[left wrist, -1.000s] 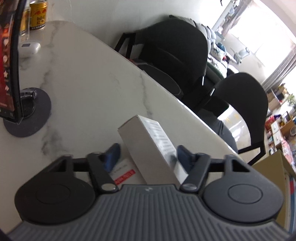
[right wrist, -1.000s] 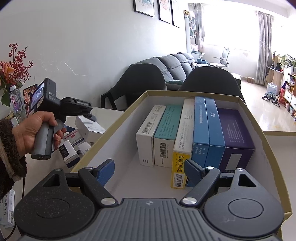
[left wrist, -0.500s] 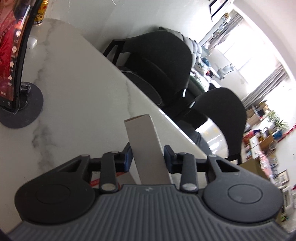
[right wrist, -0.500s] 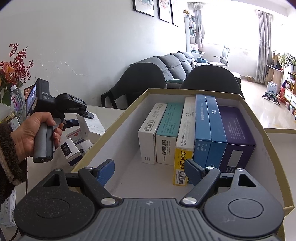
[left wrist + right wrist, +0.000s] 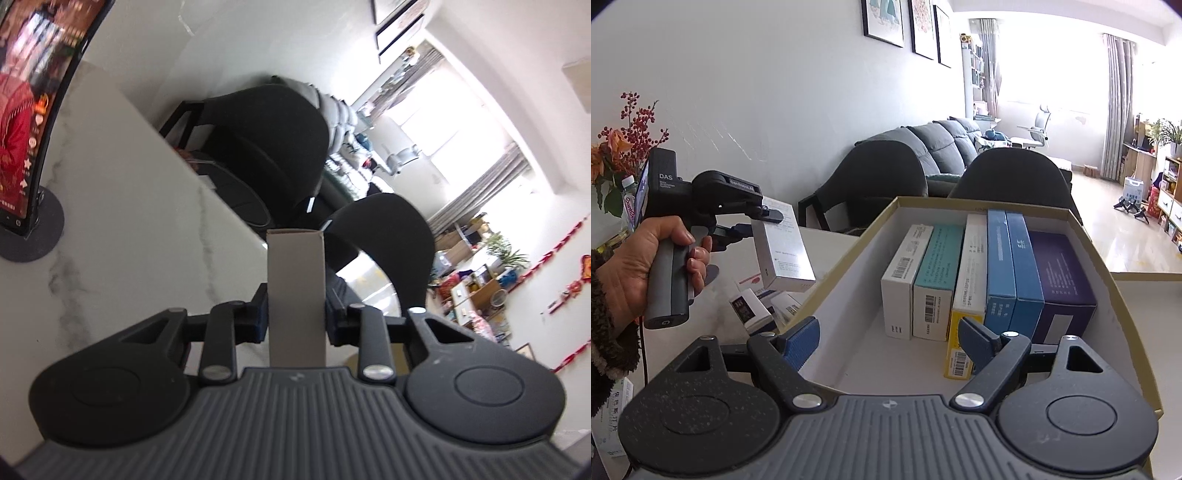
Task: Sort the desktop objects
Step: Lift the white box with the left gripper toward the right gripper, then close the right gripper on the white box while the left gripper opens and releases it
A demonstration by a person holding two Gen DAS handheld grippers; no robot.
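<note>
White marbled tabletop, carrying a large open cardboard tray with tan rim and pale inner walls. Inside the tray, six boxes stand on edge in one row against the far wall, long axes running front to back: from left, a white box, a teal box, a white-and-yellow box, two blue boxes and a wide purple box against the right wall. The near left part of the tray floor is bare.

Left tongs, seen in the right wrist view as a black pistol-grip tool held by a hand with a dark fuzzy sleeve, are closed on a long grey-white box; the blue pads press its two long sides. The box is lifted clear of the tabletop, left of the tray and just outside its left wall. In the right wrist view its printed face turns toward the tray and its free end dips down to the right; in the left wrist view its long axis runs straight forward from the tongs.

Right tongs are spread open, gripping nothing, over the tray's near edge.

Several small boxes lie loose on the tabletop below the lifted box
</note>
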